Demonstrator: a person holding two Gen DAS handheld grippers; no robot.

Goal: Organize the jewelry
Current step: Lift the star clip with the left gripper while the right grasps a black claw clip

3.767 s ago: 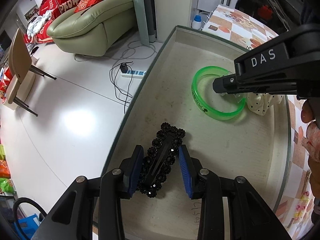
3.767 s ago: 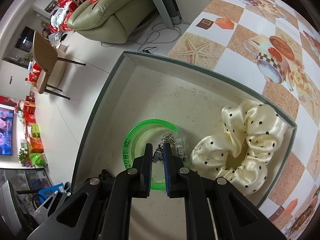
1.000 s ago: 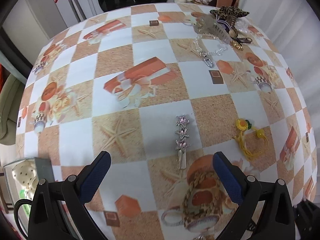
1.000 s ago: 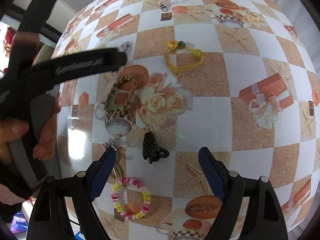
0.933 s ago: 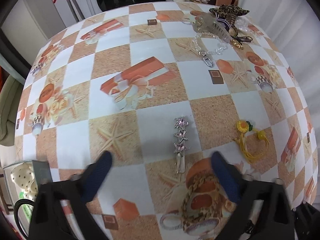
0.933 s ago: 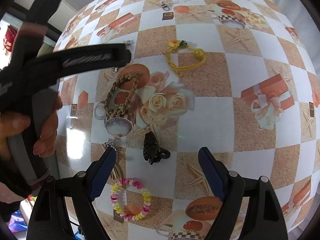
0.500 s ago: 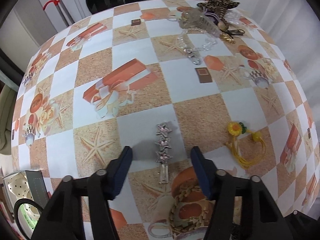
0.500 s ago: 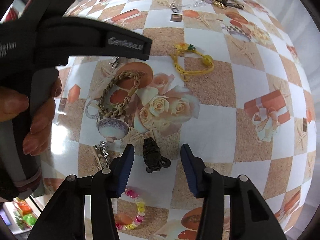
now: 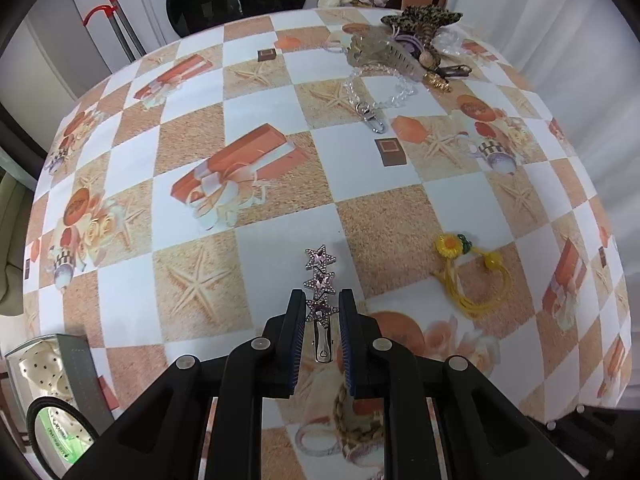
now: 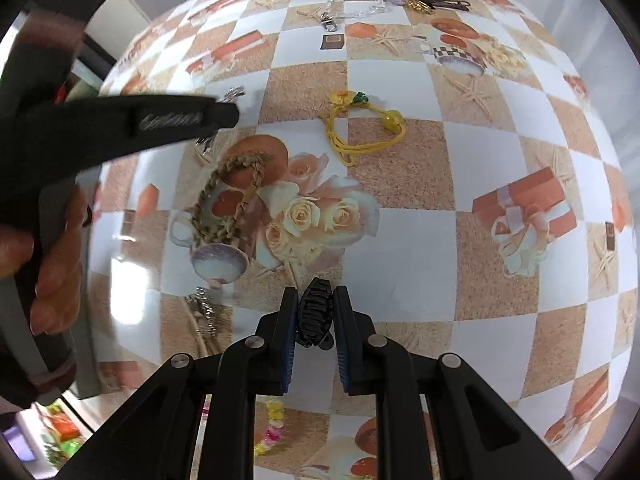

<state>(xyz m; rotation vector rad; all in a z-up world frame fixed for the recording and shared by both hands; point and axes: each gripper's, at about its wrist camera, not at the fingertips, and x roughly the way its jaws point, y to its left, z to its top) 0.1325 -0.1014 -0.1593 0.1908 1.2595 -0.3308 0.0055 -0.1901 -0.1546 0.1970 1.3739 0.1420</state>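
In the left wrist view my left gripper (image 9: 321,308) is shut on a silver hair clip with pink stars (image 9: 320,280), its jaws pressing the lowest star; the clip lies on the patterned tablecloth (image 9: 280,128). In the right wrist view my right gripper (image 10: 316,306) is shut on a black claw clip (image 10: 314,314) on the cloth. The left gripper's arm (image 10: 120,128) crosses the upper left of that view. The grey tray (image 9: 78,364) with a cream dotted scrunchie (image 9: 44,364) and a green bangle (image 9: 56,436) sits at the lower left.
A yellow flower hair tie (image 9: 472,276) lies right of the star clip. A braided rope bracelet (image 10: 228,200), a small silver chain (image 10: 204,312) and a pastel bead bracelet (image 10: 272,424) lie near the right gripper. A pile of jewelry (image 9: 404,48) and a clear bead chain (image 9: 376,96) sit far back.
Both grippers left the tray, moved over the tablecloth and lowered. The left jaws closed from wide open onto the star clip; the right jaws closed onto the black claw clip.
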